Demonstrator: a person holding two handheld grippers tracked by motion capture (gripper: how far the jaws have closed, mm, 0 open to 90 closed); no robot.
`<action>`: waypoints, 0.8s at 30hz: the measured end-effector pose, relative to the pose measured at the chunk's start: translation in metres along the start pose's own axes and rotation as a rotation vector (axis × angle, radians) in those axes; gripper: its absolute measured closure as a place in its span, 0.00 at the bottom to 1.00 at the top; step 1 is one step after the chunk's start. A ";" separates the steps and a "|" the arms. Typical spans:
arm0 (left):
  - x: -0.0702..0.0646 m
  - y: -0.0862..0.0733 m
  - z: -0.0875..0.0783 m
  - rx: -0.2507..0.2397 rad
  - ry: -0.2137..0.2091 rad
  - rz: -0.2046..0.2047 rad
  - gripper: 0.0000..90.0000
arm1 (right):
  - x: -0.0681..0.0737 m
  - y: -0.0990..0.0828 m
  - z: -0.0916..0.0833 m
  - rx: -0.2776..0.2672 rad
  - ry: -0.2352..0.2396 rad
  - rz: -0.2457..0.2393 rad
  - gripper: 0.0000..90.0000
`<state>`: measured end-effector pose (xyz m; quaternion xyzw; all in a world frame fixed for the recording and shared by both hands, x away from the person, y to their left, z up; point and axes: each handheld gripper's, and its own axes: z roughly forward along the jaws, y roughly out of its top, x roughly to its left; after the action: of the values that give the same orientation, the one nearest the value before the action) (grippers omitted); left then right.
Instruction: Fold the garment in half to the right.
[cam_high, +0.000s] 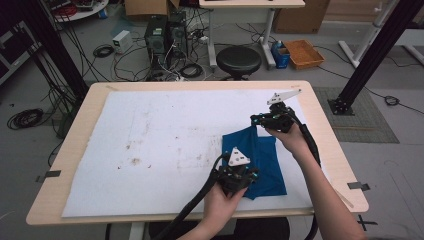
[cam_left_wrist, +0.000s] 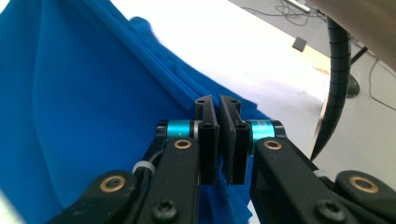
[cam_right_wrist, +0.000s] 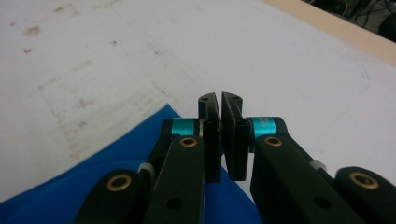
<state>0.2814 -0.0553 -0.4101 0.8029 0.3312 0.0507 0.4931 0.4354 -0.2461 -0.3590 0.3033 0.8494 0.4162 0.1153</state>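
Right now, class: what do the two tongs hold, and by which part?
Both hold the blue cloth: the left tongs pinch its near edge, the right tongs its far corner, jaws shut on the fabric.

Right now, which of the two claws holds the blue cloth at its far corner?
The right claw, at the far corner of the blue fabric cloth; the left claw grips its near edge.

Even, diffuse indoor light; no hard shadows.
The high view is soft and low in detail. In the left gripper view the white table cover (cam_left_wrist: 280, 60) glares near washout and the blue cloth (cam_left_wrist: 84, 107) is blurred; both gripper views blur with distance.
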 end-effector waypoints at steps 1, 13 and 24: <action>-0.002 0.000 0.005 0.002 -0.007 -0.009 0.95 | -0.003 -0.004 -0.002 0.010 -0.011 0.001 0.97; -0.016 0.006 0.045 0.016 -0.043 -0.018 0.95 | -0.021 -0.029 -0.009 0.076 -0.084 0.003 0.97; -0.020 0.006 0.039 -0.027 -0.116 0.025 0.65 | -0.030 -0.050 -0.013 0.086 -0.182 0.051 0.86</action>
<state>0.2850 -0.0988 -0.4202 0.8018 0.2912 0.0146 0.5216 0.4326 -0.2965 -0.3908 0.3660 0.8446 0.3528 0.1682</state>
